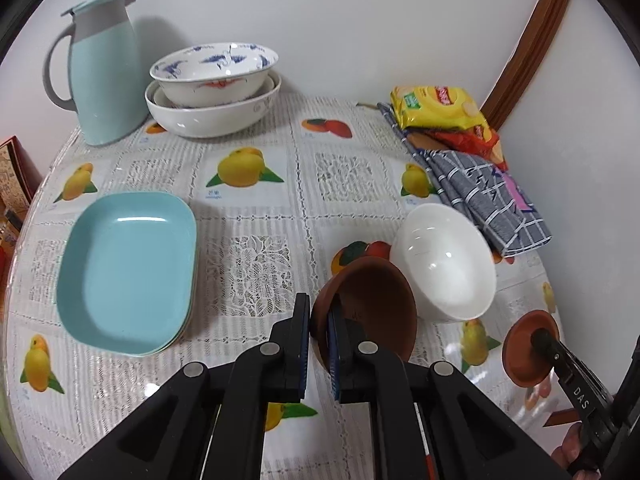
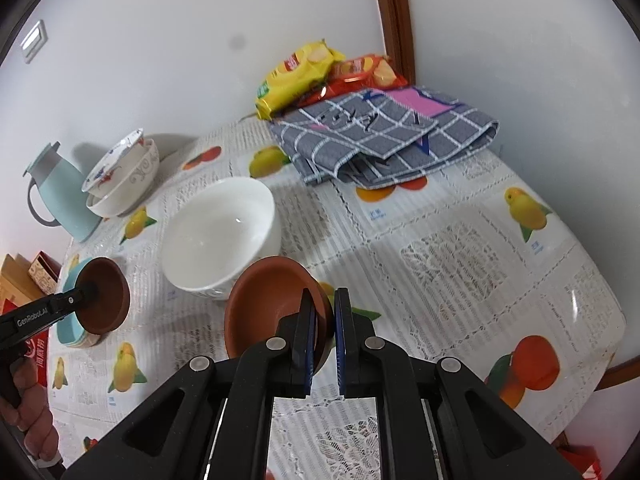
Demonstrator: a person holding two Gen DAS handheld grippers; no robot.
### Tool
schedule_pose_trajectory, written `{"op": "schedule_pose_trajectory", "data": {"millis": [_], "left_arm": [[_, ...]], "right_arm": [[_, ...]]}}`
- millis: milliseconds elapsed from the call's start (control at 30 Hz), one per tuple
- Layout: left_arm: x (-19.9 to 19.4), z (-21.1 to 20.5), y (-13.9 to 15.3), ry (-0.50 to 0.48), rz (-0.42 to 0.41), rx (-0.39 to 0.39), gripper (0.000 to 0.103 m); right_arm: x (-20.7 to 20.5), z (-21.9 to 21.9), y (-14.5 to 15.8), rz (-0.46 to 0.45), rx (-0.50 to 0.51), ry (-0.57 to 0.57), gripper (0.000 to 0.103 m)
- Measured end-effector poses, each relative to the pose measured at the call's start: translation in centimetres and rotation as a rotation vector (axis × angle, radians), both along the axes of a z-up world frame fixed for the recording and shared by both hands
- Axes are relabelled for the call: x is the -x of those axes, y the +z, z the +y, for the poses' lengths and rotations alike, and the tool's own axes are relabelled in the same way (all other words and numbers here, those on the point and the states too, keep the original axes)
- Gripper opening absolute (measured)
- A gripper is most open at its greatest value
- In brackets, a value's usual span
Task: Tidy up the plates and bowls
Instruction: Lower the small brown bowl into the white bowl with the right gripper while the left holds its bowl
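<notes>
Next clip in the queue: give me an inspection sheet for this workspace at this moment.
Surface: table under a fruit-print lace cloth.
Job's things: white bowl upright on the cloth; stacked patterned bowls by the wall; teal plates stacked; two brown bowls, both held.
Clutter: teal jug, snack packets, checked cloth.
Grippers: left gripper shut on the rim of the larger brown bowl; right gripper shut on the rim of the smaller brown bowl.
Cables: nothing seen.
Surroundings: white wall, wooden trim, boxes at the table's edge.
</notes>
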State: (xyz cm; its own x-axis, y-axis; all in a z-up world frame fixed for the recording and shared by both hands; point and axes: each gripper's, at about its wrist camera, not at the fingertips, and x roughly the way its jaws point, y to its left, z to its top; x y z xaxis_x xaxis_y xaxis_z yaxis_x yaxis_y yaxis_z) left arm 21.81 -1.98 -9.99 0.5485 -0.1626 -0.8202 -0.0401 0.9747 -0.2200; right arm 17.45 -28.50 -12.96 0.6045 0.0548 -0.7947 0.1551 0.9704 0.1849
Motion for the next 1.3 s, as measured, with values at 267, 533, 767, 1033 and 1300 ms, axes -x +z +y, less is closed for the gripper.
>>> {"op": "schedule_pose_trajectory", "data": {"millis": [267,533,767,1033,1300], "left_arm": [[1.5,0.4,2.2,0.011,-0.041,0.021,0.008],[1.7,0.9,3.7,0.020,-0.069,0.023,0.008],[1.3,1.9,4.0,0.035,-0.074,0.029,0.008],[-0.1,3.3,3.1,0.056,-0.056,0.034,0.008],[-1.8,4.1,1.4,0.062,-0.026,0.059,0.008]], "right_arm": [[-0.2,0.6,2.8,-0.040,0.020,0.014,0.009],[-1.6,1.7,4.3,-0.054,0.032,0.048,0.009],[-3.6,2.9,4.3,-0.051,0.022,0.075,0.009],[-6.5,4.6,2.7,-0.017,0.042,0.106,0.009],[-9.4,6.2,-0.3,0.045,0.073,0.140,0.009]]}}
